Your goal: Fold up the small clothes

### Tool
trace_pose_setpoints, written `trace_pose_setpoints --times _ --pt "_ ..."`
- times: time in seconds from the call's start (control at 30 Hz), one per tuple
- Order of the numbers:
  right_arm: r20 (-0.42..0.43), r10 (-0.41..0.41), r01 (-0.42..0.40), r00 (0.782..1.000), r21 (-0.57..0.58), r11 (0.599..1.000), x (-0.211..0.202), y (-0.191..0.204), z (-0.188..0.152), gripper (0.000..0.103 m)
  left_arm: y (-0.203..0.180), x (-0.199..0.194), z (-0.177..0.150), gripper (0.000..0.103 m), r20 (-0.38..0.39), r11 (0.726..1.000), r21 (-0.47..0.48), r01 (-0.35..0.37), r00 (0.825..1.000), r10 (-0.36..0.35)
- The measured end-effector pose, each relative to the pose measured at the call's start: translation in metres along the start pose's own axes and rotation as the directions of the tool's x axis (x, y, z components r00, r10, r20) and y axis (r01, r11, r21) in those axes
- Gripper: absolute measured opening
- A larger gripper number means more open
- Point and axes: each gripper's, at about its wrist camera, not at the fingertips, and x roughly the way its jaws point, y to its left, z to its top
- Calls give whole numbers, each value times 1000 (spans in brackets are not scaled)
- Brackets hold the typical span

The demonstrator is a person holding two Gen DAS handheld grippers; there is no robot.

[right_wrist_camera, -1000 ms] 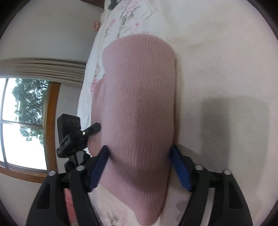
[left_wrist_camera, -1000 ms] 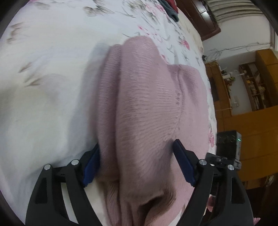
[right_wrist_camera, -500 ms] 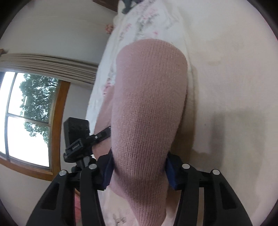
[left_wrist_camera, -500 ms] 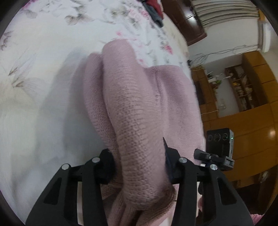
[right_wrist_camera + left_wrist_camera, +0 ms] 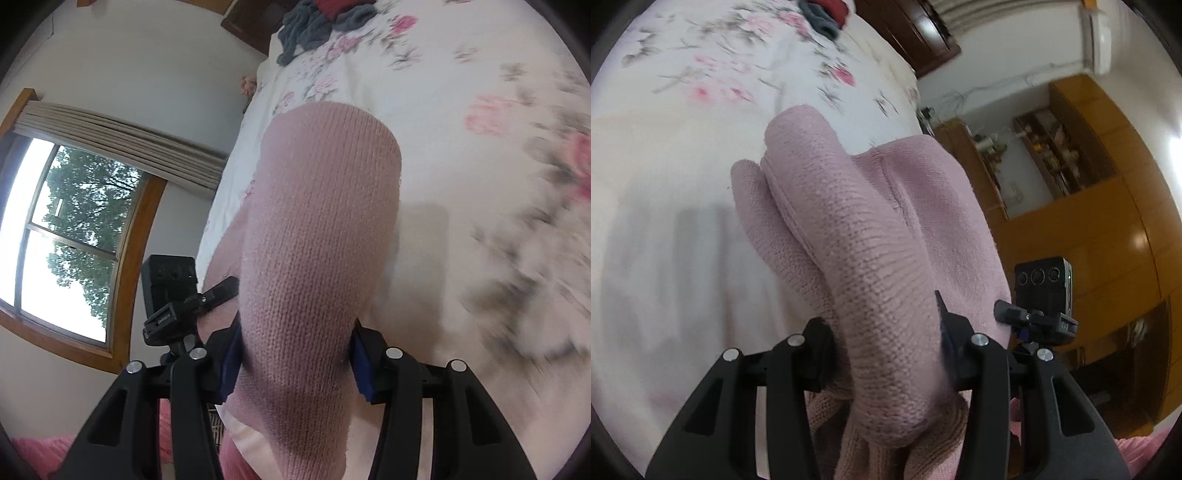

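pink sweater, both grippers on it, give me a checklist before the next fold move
1. Left gripper shut on the sweater: ok.
2. Right gripper shut on the sweater: ok.
3. Knit bunched thick between the left fingers, not one clean edge: not ok.
4. Bed beyond the sweater bare for laying it down: ok.
5. Clothes pile far from the fold: ok.
6. Sweater's hanging lower part: cannot tell.
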Motion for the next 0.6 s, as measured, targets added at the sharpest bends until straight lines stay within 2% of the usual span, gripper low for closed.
trace_pose_setpoints --times 0.1,0.2,0.3,0.4,0.5,0.6 --pt "0 -14 14 1000 25 1000 -29 -22 -26 51 -12 20 -24 43 -26 1000 0 -11 1000 11" --pt "-12 -37 38 999 56 998 -36 -42 -44 51 -9 47 -47 44 -69 999 -20 -44 997 42" --pt "-29 -57 60 998 111 992 -35 -72 -62 51 5 70 -70 44 -109 995 -41 -93 990 88" --pt "-55 -99 106 994 146 984 -22 -100 -79 51 22 80 -85 45 -114 990 -60 -126 986 119" --pt "-45 -92 99 995 171 980 -11 -117 -93 53 36 84 -91 50 -115 988 -84 -130 986 120" --pt "-23 -105 107 994 162 981 -8 -116 -98 58 42 87 -89 62 -124 984 -106 -145 983 132"
